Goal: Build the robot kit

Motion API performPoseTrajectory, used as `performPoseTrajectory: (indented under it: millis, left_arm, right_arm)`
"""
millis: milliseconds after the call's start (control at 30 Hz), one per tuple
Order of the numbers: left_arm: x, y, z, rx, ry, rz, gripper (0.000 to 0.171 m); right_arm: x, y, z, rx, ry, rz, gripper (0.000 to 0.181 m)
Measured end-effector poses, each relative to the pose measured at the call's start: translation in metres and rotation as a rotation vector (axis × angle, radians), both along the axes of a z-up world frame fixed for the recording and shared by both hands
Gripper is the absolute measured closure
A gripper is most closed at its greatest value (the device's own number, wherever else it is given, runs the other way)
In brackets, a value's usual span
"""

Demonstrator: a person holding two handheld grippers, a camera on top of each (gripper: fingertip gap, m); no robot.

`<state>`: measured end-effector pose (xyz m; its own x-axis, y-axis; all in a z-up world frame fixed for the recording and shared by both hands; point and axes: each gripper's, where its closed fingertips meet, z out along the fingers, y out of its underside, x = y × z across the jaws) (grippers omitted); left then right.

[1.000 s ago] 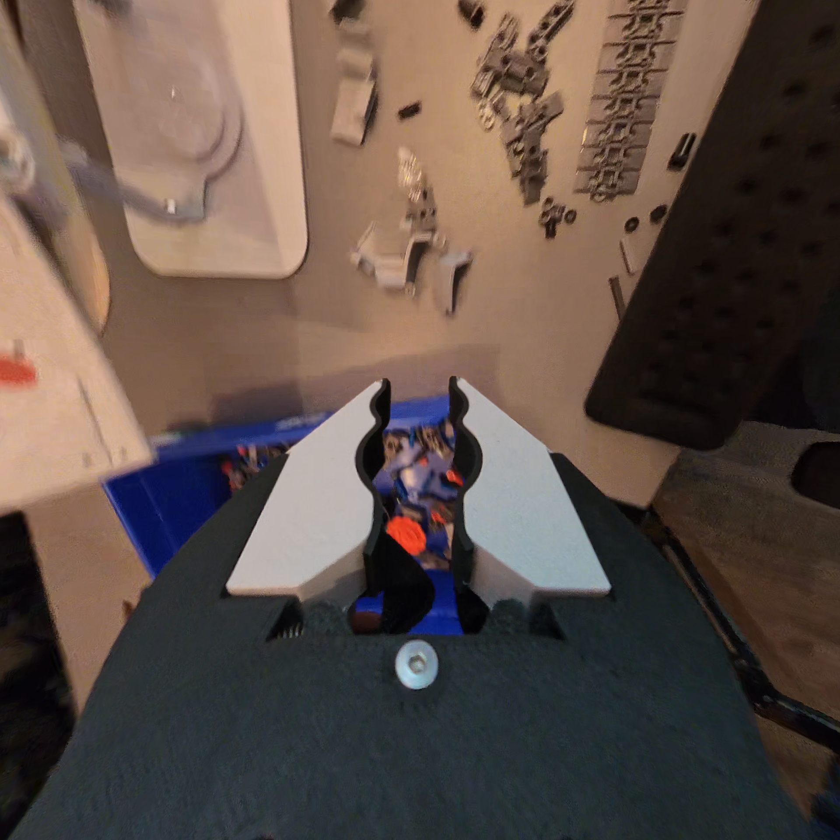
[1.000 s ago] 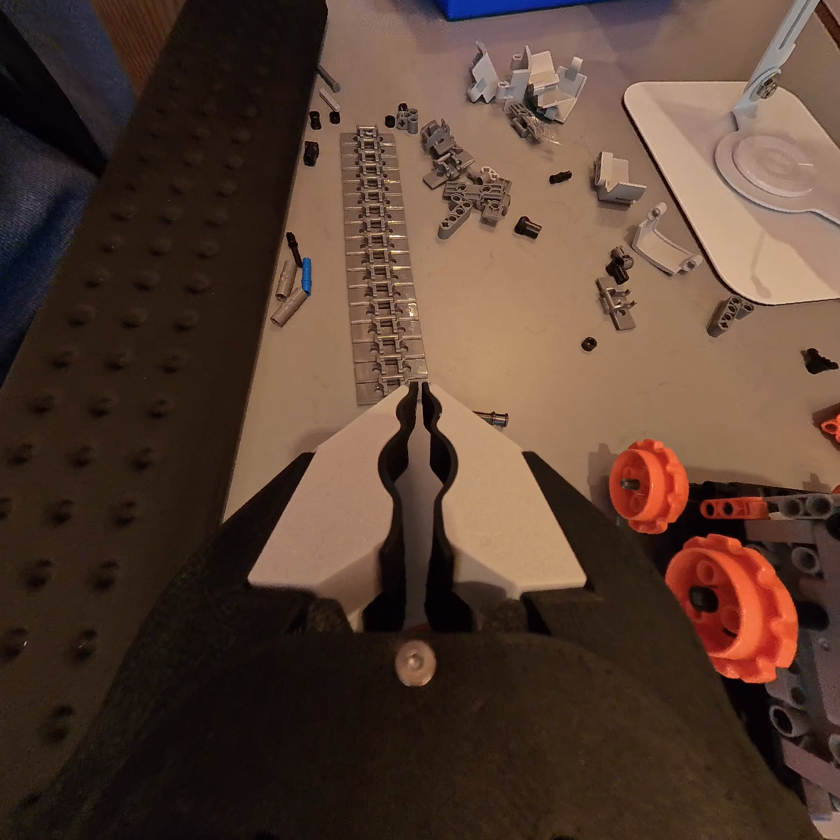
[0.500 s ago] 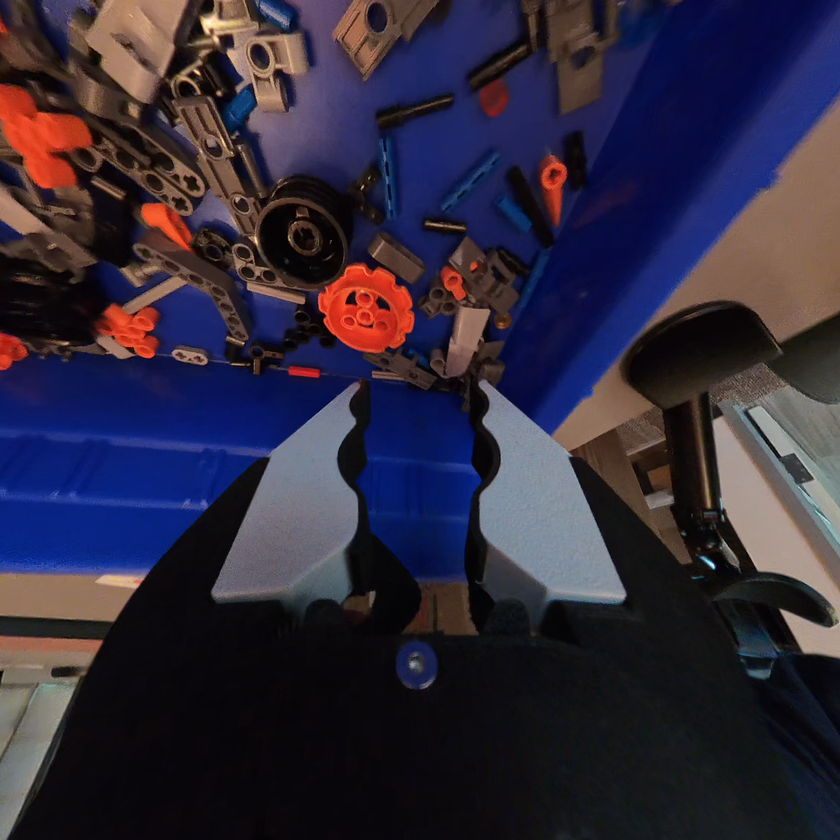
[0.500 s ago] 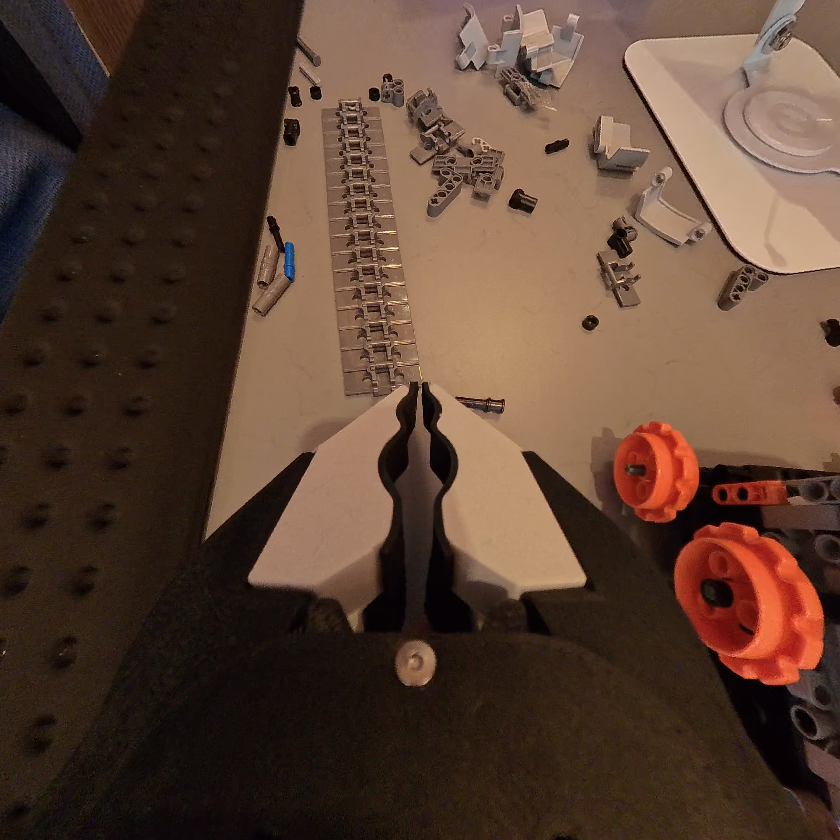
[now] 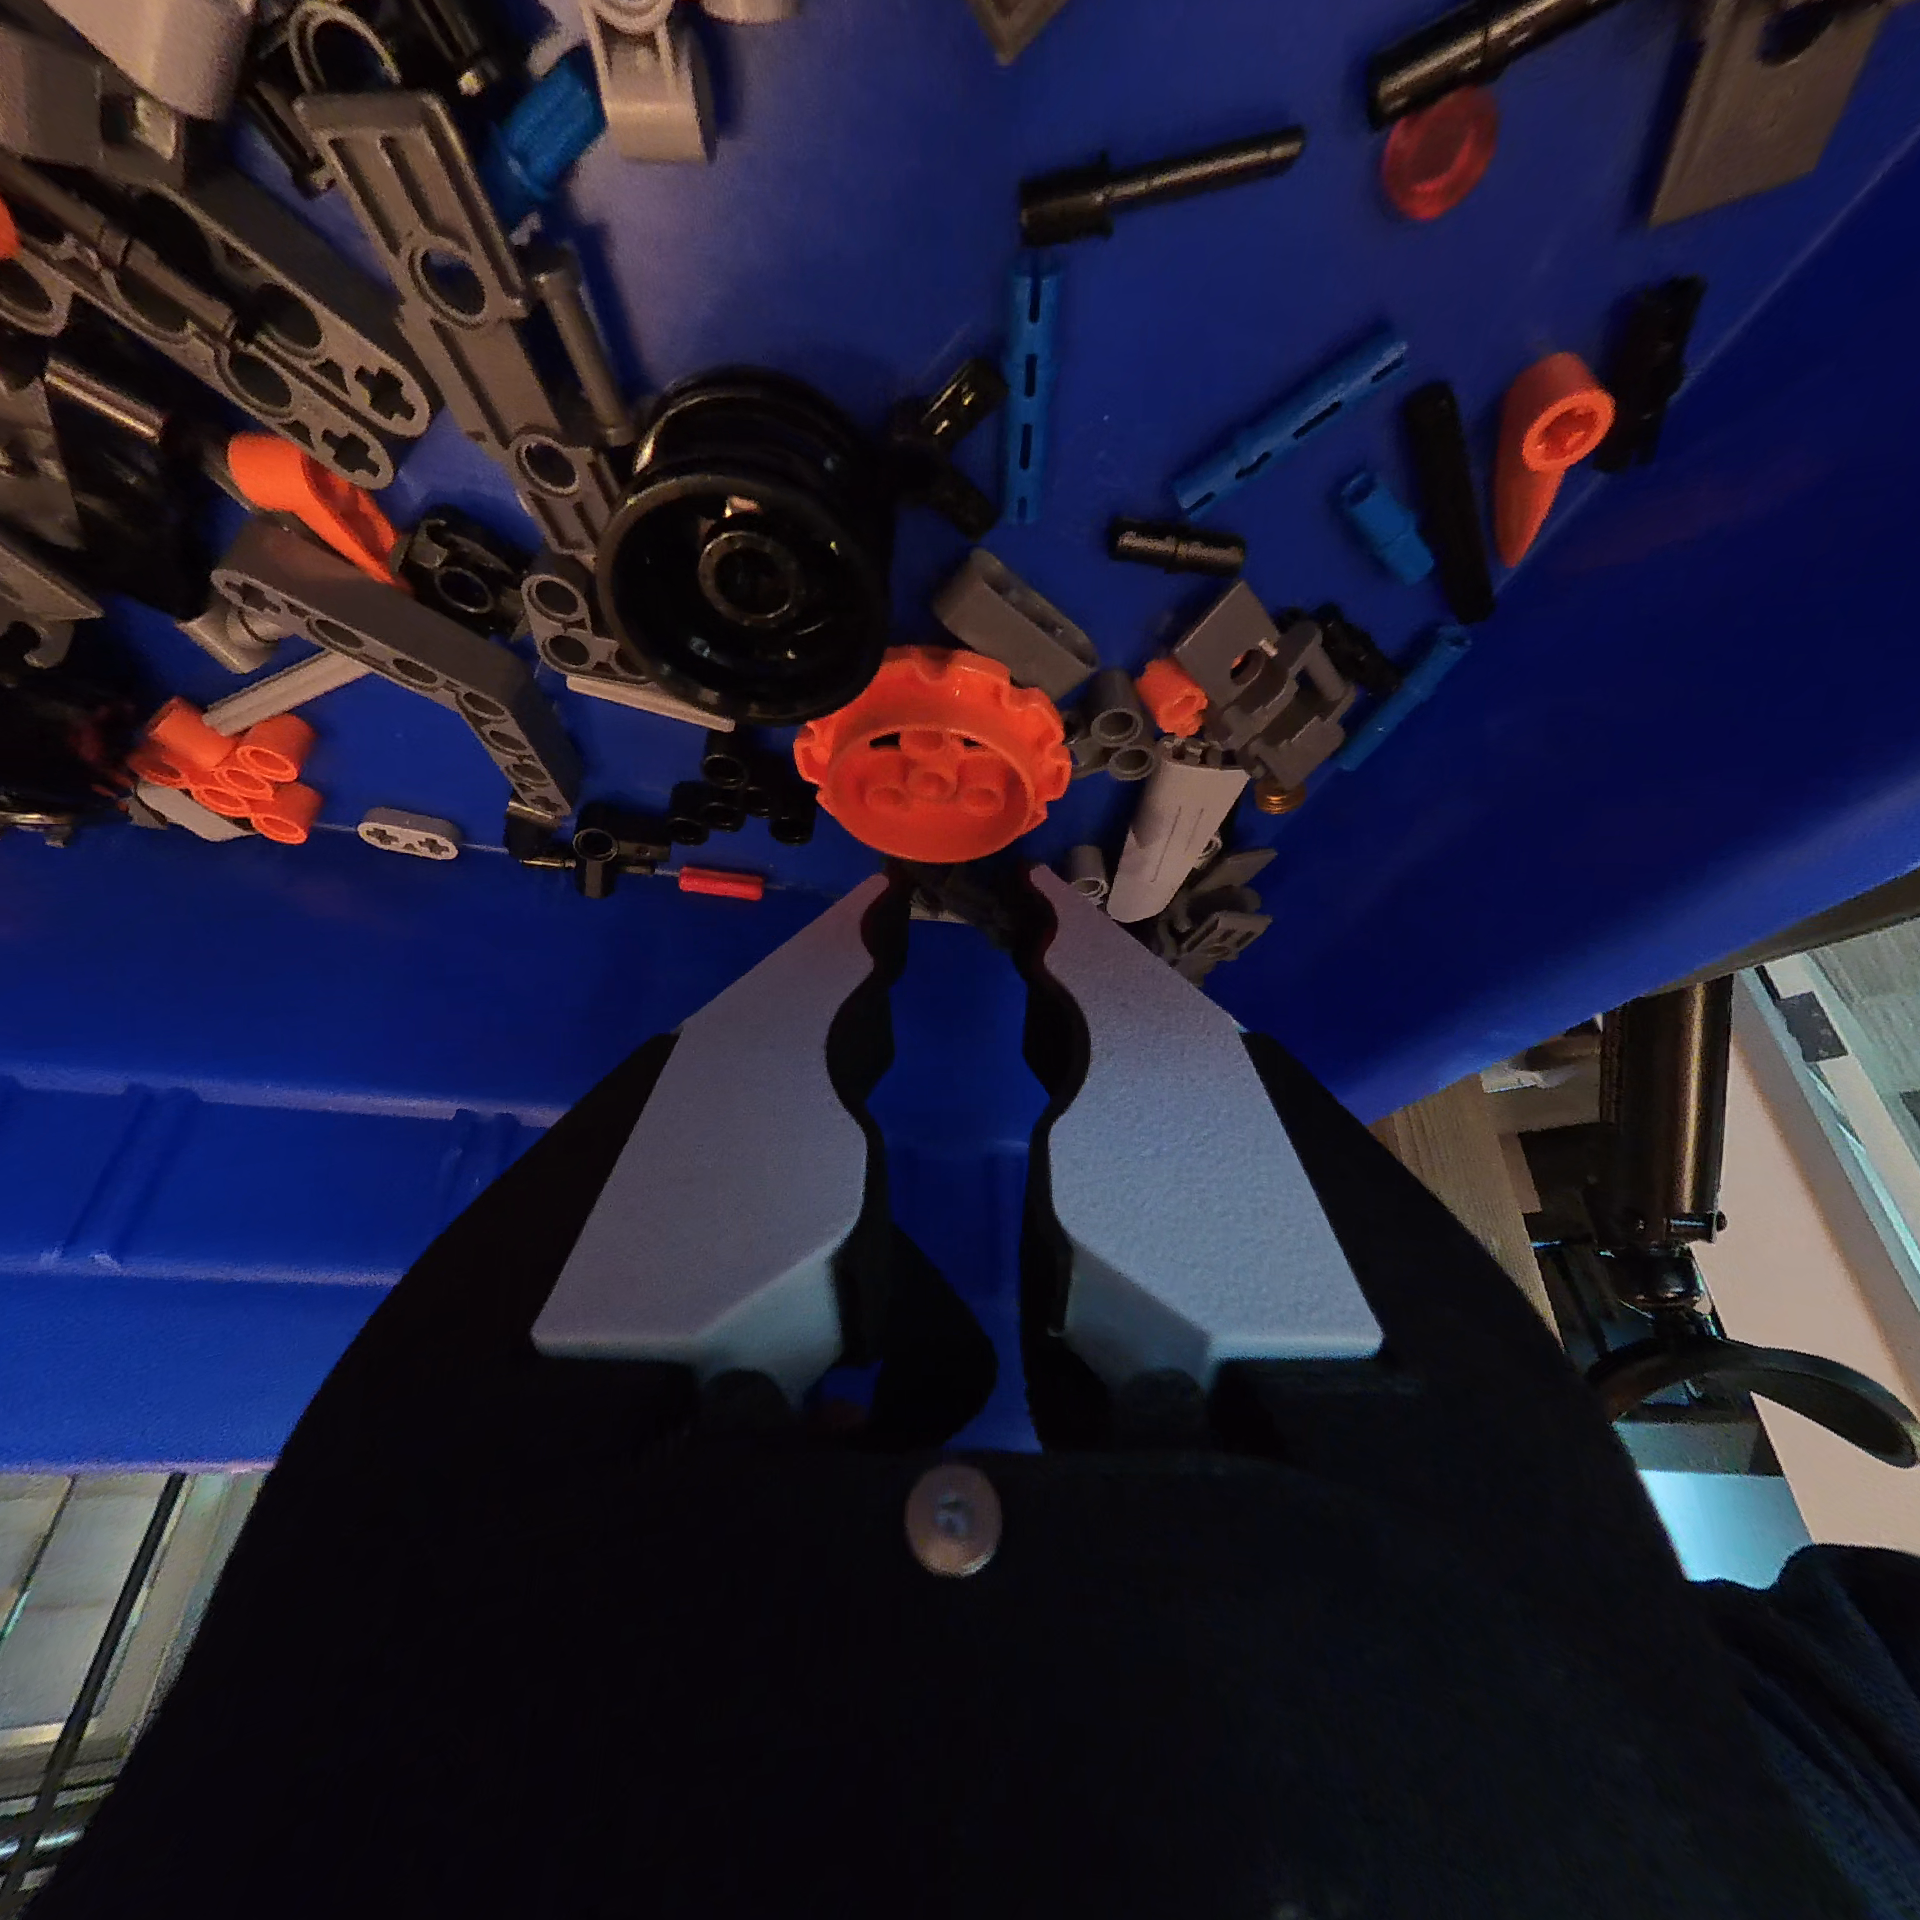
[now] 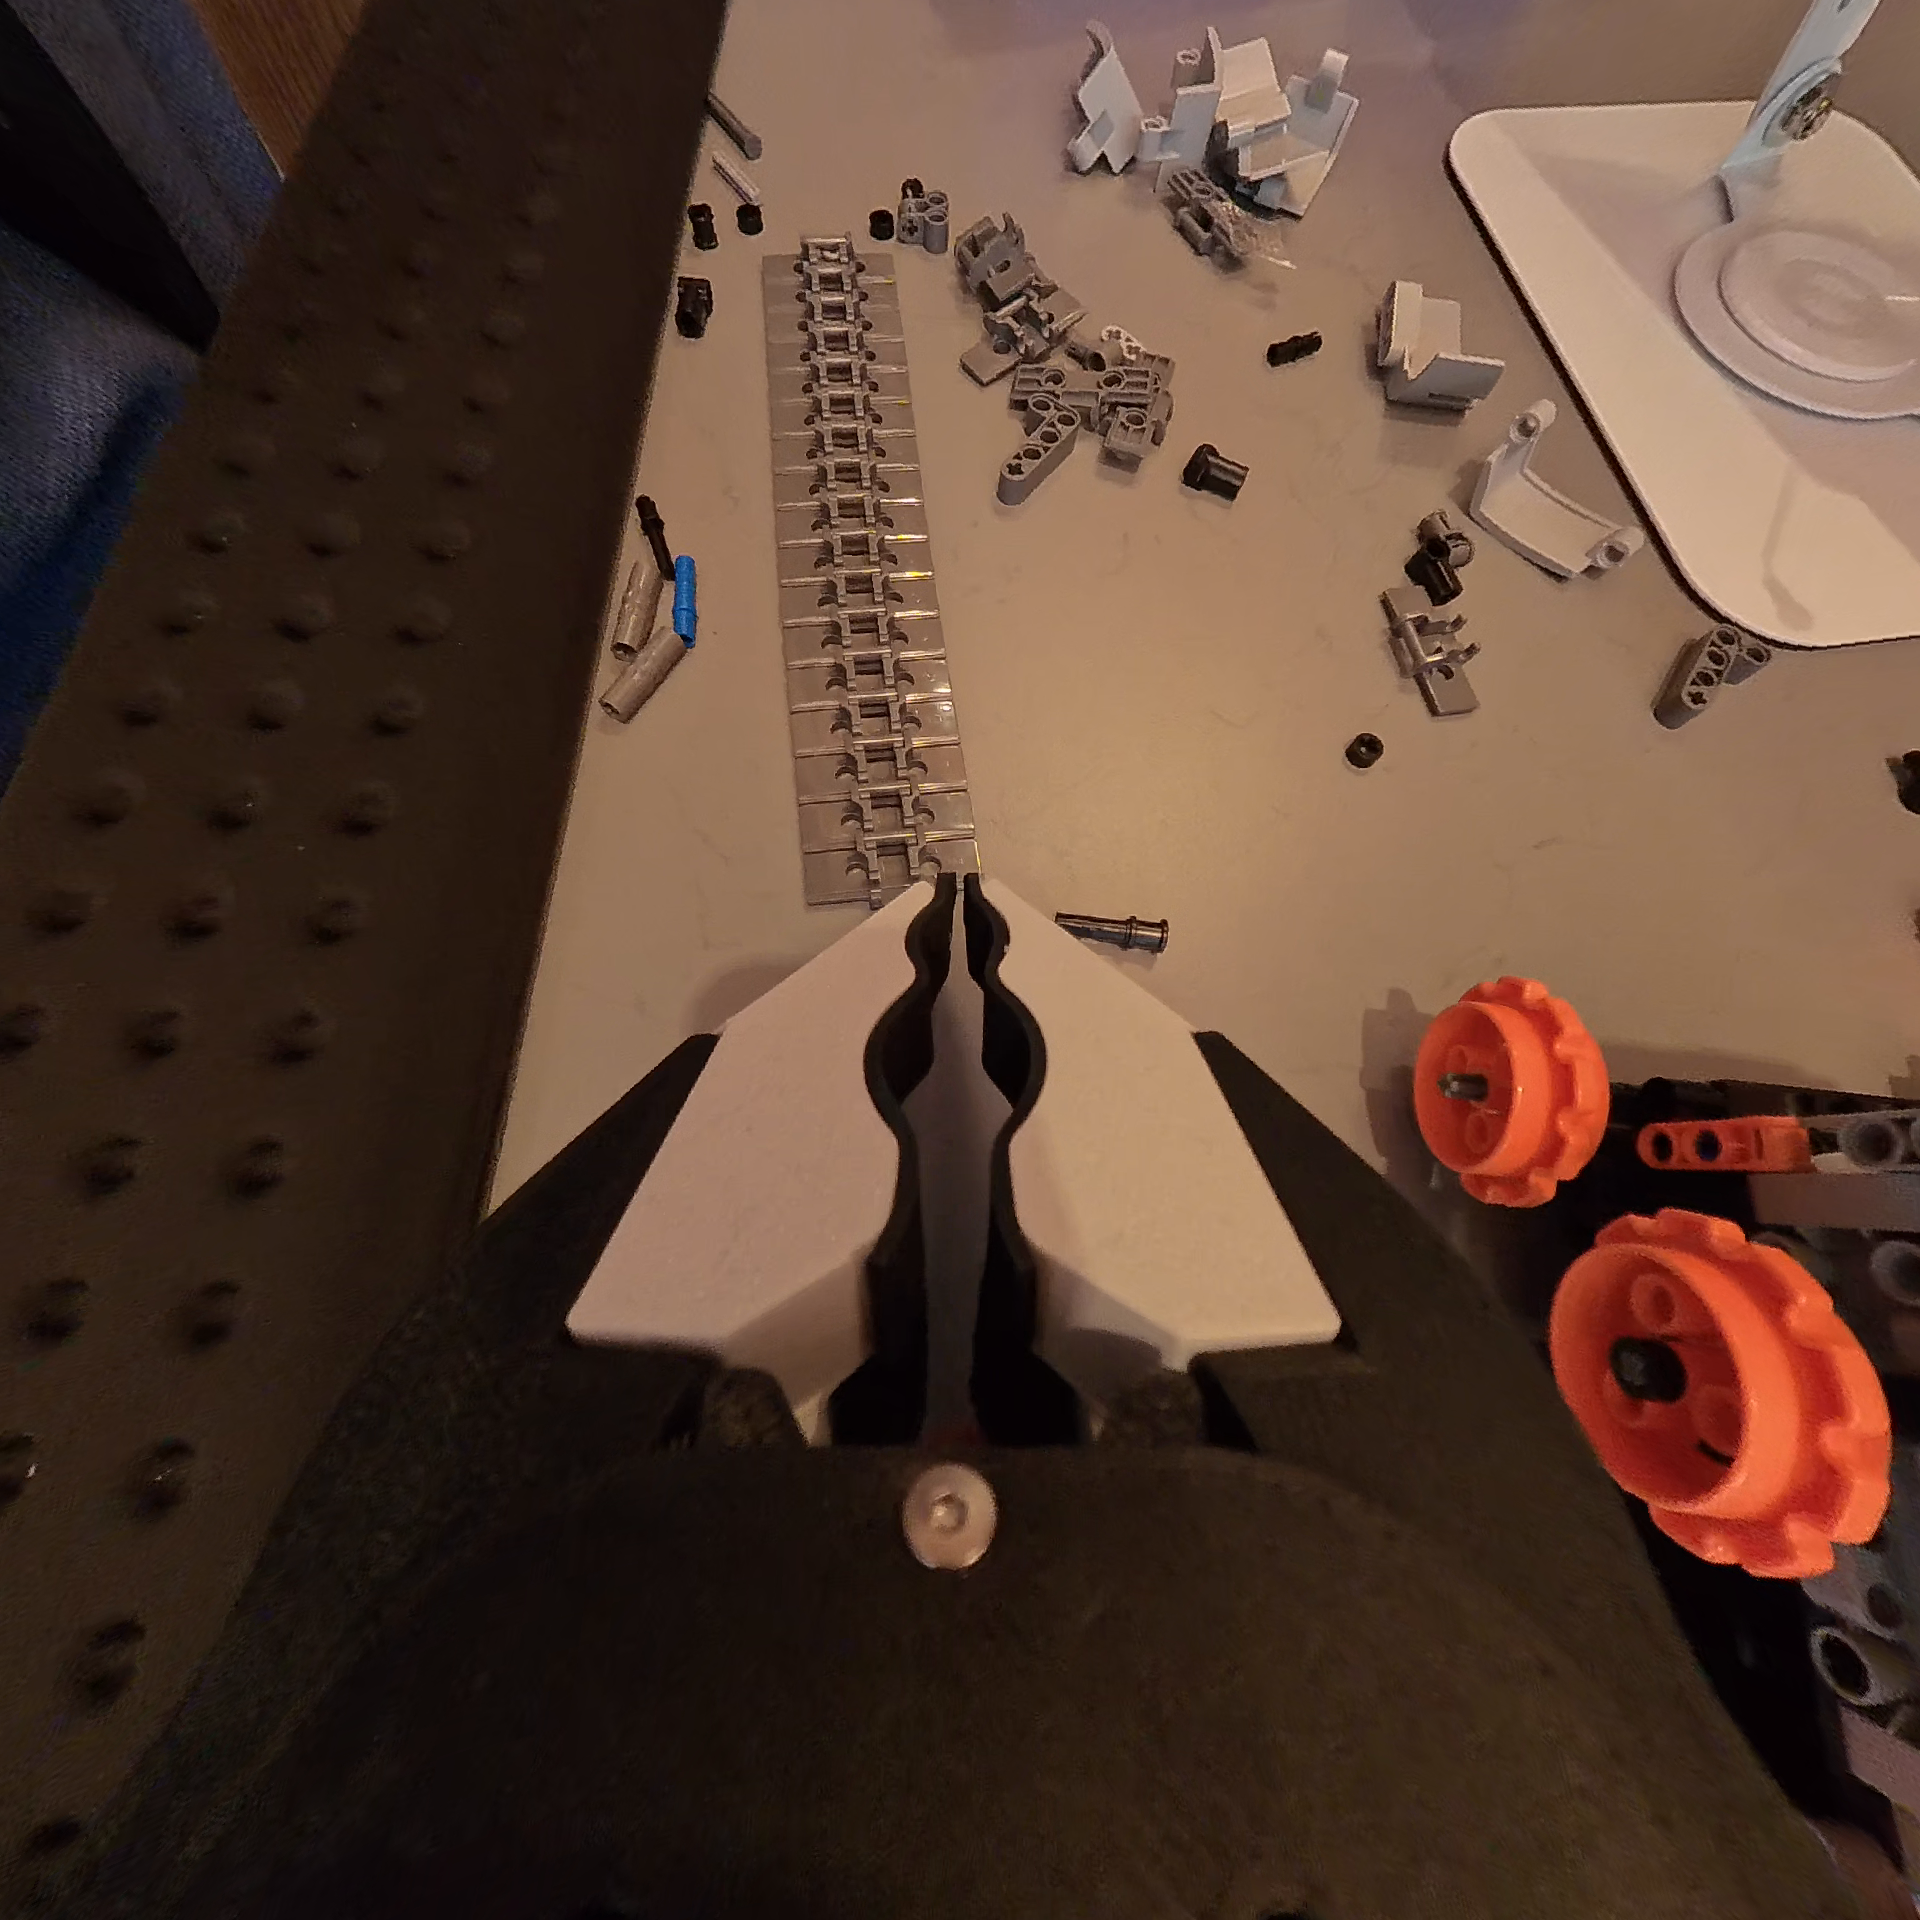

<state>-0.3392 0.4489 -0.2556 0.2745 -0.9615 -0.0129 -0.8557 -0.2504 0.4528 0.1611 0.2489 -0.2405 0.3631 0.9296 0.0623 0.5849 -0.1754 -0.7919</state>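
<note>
The left gripper [image 5: 956, 883] reaches into a blue bin [image 5: 312, 1195] of small plastic building parts. Its jaws stand parted with nothing between them, and their tips sit just below an orange toothed wheel [image 5: 932, 755]. That wheel is round, notched along its rim, with a ring of small holes about its hub. It lies flat on the bin floor, just beside a larger black wheel [image 5: 740, 551]. Grey holed beams [image 5: 416, 644], blue rods [image 5: 1031, 384] and black pins [image 5: 1153, 187] lie scattered around.

The right gripper [image 6: 956, 883] hangs over a grey table [image 6: 1143, 727], its jaws nearly together and gripping nothing. Its tips are at the near end of a long grey linked track [image 6: 862, 561] that lies flat. To the right, two orange toothed wheels [image 6: 1507, 1091] are fixed on a dark built model [image 6: 1849, 1174]. A black studded strip [image 6: 291, 623] runs along the left.
</note>
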Motion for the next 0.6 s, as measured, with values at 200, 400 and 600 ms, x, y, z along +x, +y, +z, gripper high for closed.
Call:
performPoseTrajectory:
  millis: [200, 400, 600]
  left_arm:
    - [0.01, 0.015, 0.021, 0.087, -0.08, -0.021, 0.163]
    - [0.039, 0.021, 0.061, 0.158, -0.231, -0.052, 0.165]
    - [0.124, 0.0, 0.128, 0.25, -0.514, -0.209, 0.165]
  right_arm:
    - [0.001, 0.001, 0.001, 0.003, 0.0, -0.003, 0.181]
    - [0.001, 0.001, 0.001, 0.004, 0.0, -0.007, 0.181]
    - [0.001, 0.001, 0.0, 0.002, 0.0, -0.006, 0.181]
